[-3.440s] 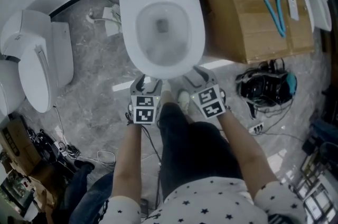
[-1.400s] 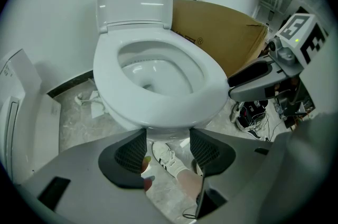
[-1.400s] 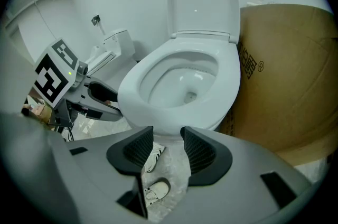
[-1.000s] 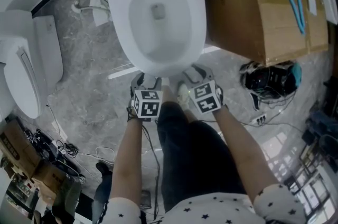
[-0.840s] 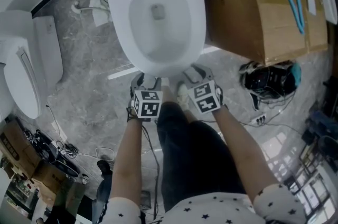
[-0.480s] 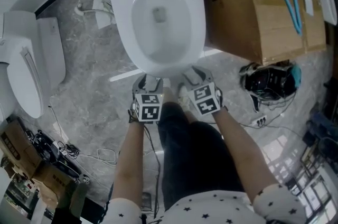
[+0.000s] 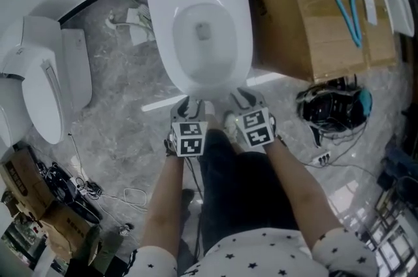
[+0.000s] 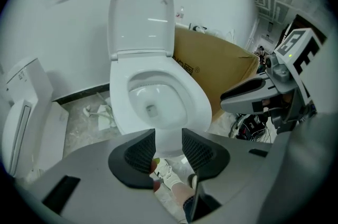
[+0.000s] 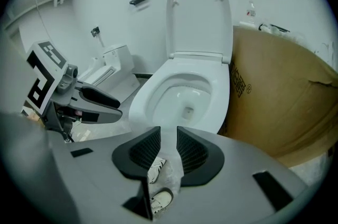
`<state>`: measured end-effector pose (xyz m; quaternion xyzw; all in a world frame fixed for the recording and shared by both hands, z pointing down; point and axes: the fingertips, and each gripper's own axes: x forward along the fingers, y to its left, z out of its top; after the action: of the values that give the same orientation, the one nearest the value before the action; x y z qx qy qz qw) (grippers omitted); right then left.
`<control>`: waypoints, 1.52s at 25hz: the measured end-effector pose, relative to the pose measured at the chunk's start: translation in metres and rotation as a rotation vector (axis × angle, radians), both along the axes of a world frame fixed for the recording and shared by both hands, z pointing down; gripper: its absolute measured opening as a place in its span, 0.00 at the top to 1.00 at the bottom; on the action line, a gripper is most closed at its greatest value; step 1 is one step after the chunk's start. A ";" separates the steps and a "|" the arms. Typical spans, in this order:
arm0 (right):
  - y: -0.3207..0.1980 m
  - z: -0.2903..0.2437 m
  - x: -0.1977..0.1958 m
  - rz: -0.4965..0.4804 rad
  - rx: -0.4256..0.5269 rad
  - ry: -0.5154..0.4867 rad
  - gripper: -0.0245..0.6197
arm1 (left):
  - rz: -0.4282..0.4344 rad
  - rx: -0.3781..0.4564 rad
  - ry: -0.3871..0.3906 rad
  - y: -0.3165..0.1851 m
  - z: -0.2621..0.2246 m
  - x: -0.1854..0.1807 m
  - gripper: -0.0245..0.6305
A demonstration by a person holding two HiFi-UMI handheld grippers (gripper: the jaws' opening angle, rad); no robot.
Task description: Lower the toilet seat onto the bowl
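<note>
The white toilet [image 7: 166,60] stands ahead of me with its lid [image 8: 140,17] upright against the wall; the bowl rim [image 9: 142,96] is uncovered. Both grippers hover side by side just before the bowl's front edge and touch nothing. My left gripper [image 7: 189,106] [image 8: 169,141] has its jaws partly apart with only air between them; they have just been closing. My right gripper [image 7: 245,99] [image 9: 169,141] is the same, its jaws just closing on nothing. Each gripper shows at the edge of the other's view. My shoes show below the jaws.
A large cardboard box [image 7: 307,21] with tools on top stands tight against the toilet's right side. A second white toilet unit [image 7: 39,86] lies on the floor at left. A black cable bundle [image 7: 330,109] sits at right, more clutter [image 7: 46,191] at lower left.
Both grippers have lifted a little in front of the bowl and their jaws have narrowed. The toilet lid has not moved.
</note>
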<state>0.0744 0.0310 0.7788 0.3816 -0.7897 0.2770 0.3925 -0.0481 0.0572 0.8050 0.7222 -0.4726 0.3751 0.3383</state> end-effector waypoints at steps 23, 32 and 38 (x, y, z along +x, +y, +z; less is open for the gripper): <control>-0.003 -0.150 -0.003 0.003 0.174 -0.116 0.95 | -0.130 0.183 0.048 -0.009 -0.154 0.005 0.96; 0.001 -0.208 -0.004 -0.020 0.247 -0.169 0.95 | -0.202 0.257 0.091 -0.001 -0.214 0.009 0.96; 0.009 -0.240 -0.002 -0.035 0.292 -0.190 0.95 | -0.234 0.300 0.115 0.000 -0.249 0.012 0.96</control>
<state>0.0720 0.0398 0.5389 0.3928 -0.8616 0.1873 0.2615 -0.0358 0.0568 0.5558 0.7247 -0.5839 0.2167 0.2947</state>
